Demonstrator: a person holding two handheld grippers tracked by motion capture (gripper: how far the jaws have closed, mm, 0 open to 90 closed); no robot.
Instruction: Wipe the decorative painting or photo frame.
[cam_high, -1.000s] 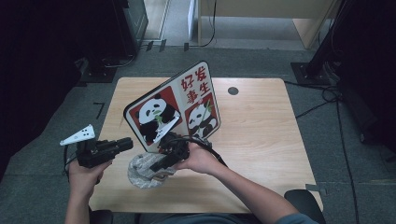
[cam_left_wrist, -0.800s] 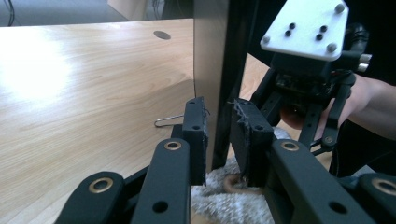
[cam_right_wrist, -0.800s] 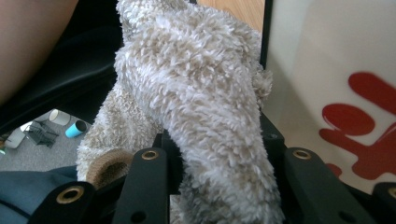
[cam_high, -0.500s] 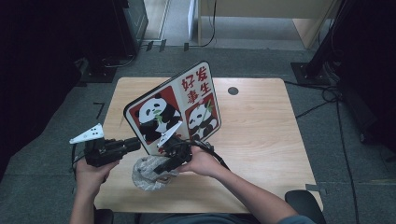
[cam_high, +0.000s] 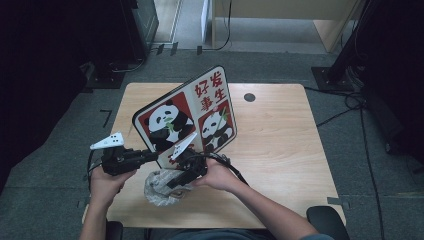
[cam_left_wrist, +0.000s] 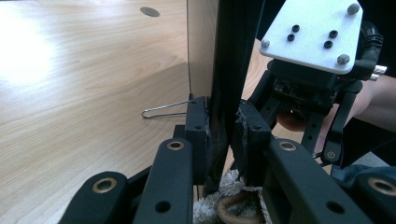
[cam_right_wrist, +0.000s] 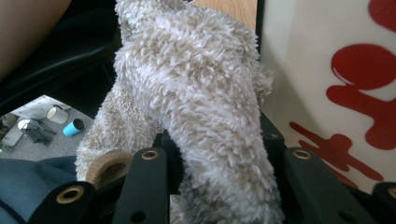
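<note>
A panda picture board (cam_high: 200, 115) stands tilted on the wooden table (cam_high: 280, 150). My left gripper (cam_high: 150, 156) is at the board's lower left edge. In the left gripper view its jaws (cam_left_wrist: 224, 135) have just been closing, and their pads press on the board's black edge (cam_left_wrist: 226, 70). My right gripper (cam_high: 175, 181) is shut on a fluffy beige cloth (cam_high: 157, 190) just in front of the board. In the right gripper view the cloth (cam_right_wrist: 201, 93) bulges up between the jaws, next to the board's red print (cam_right_wrist: 355, 70).
A wire stand (cam_left_wrist: 163, 109) props the board from behind. A round cable hole (cam_high: 249, 97) sits in the table's far side. Cables (cam_high: 360, 115) run over the floor at the right, and dark furniture (cam_high: 140, 20) stands beyond the table's far left corner.
My left gripper has moved right, up to the board's edge. The right hand with the cloth has sunk a little toward the table.
</note>
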